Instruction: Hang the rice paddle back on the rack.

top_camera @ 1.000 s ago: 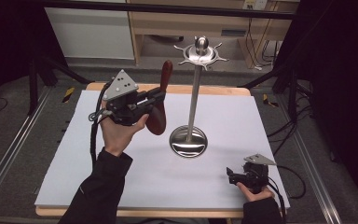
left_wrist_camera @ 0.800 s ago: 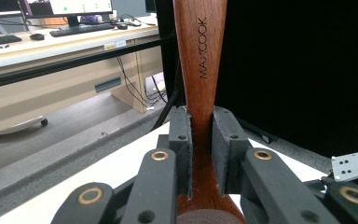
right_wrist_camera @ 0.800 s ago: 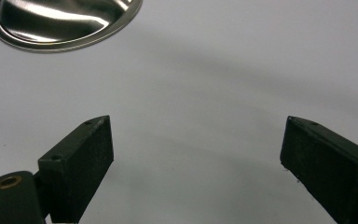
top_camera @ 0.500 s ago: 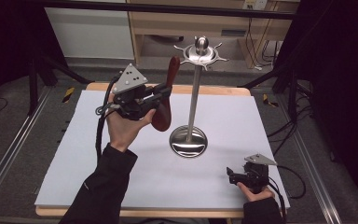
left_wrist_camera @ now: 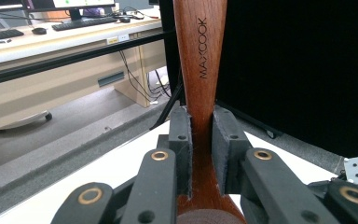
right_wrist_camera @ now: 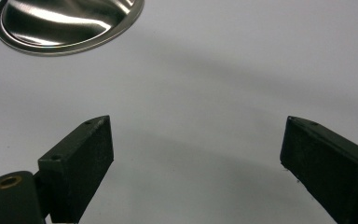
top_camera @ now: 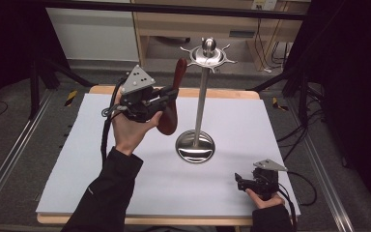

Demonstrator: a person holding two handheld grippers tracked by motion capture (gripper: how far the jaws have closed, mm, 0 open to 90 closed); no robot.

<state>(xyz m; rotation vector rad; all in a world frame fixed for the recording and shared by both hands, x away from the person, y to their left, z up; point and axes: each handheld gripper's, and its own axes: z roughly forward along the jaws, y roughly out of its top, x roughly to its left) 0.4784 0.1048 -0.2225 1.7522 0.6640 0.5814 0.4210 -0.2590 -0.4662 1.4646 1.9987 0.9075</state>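
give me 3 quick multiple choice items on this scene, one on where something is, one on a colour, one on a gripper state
1. Where does the metal stand's round base sit?
A. on the white table top
B. on the floor
C. on the far desk

2. What colour is the wooden spoon?
A. pale yellow
B. reddish brown
C. black

3. How do the jaws of the right gripper stand?
A. shut on the spoon
B. shut on the stand
C. open, nothing between them

Answers:
1. A, the high view shows the base resting on the white table top near its middle.
2. B, the left gripper view shows a reddish brown handle clamped between the pads of the left gripper.
3. C, the right gripper view shows the two pads wide apart over bare white surface.
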